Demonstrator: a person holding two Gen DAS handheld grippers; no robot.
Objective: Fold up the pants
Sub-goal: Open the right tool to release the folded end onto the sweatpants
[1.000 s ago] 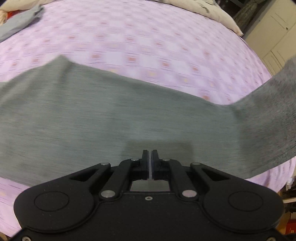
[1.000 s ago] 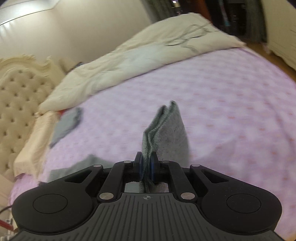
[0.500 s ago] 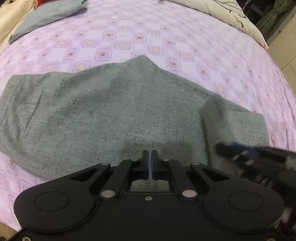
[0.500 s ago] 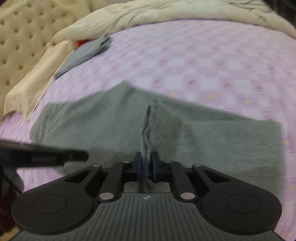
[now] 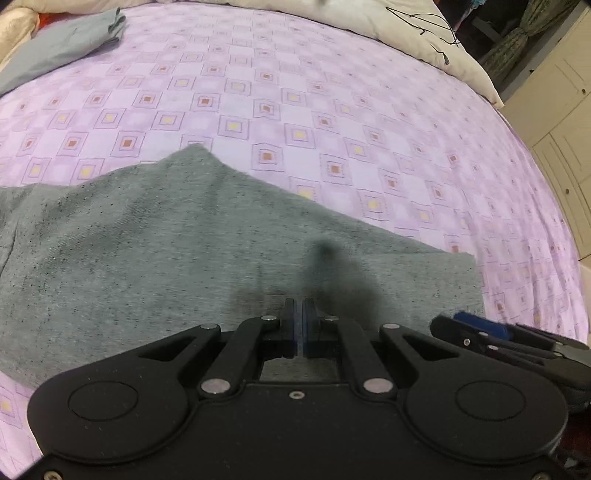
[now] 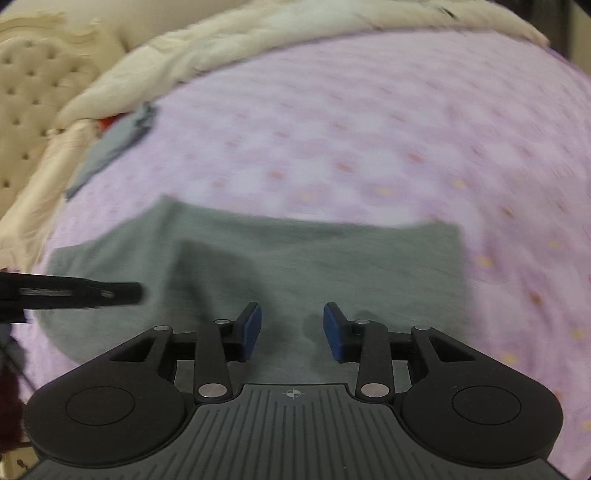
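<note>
The grey pants lie flat, folded over, on the purple checked bedsheet; they also show in the right wrist view. My left gripper is shut with its jaws together over the near edge of the pants; whether fabric is pinched between them is hidden. My right gripper is open and empty just above the pants, its blue pads apart. The right gripper shows at the left wrist view's right edge; the left gripper shows at the right wrist view's left edge.
A blue-grey folded garment lies at the far left of the bed, also in the right wrist view. A cream quilt is bunched along the far side. A tufted headboard stands left. Cupboards stand right.
My right gripper has opened and let go of the pants edge, which now lies flat on the lower layer. Both grippers came down low over the pants.
</note>
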